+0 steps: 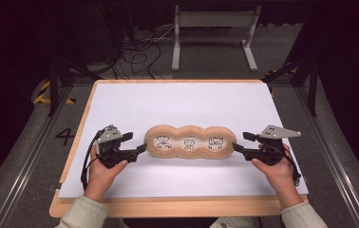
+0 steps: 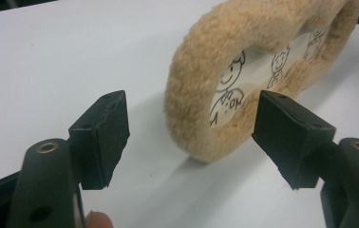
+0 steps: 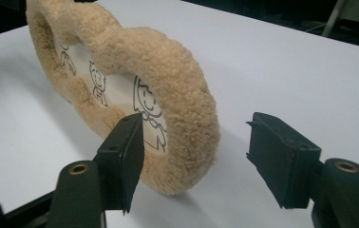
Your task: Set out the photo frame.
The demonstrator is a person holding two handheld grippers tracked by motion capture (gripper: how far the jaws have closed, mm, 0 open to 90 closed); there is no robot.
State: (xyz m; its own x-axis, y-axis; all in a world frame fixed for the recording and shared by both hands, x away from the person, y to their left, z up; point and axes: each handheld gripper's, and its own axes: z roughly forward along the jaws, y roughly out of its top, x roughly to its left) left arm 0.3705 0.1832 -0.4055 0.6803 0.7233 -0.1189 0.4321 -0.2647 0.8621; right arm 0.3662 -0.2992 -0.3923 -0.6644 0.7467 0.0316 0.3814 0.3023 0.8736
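Observation:
A tan fuzzy frame with three round windows, each holding a line drawing of a figure, lies flat on the white sheet. My left gripper sits at the frame's left end, open, its jaws straddling the fuzzy rim without closing on it. My right gripper is at the frame's right end, open too, with the rim between its jaws. A hand holds each gripper from below.
The white sheet covers a wooden table. Beyond the far edge stand a white metal stand and loose cables on the grey floor. Dark stands flank the table.

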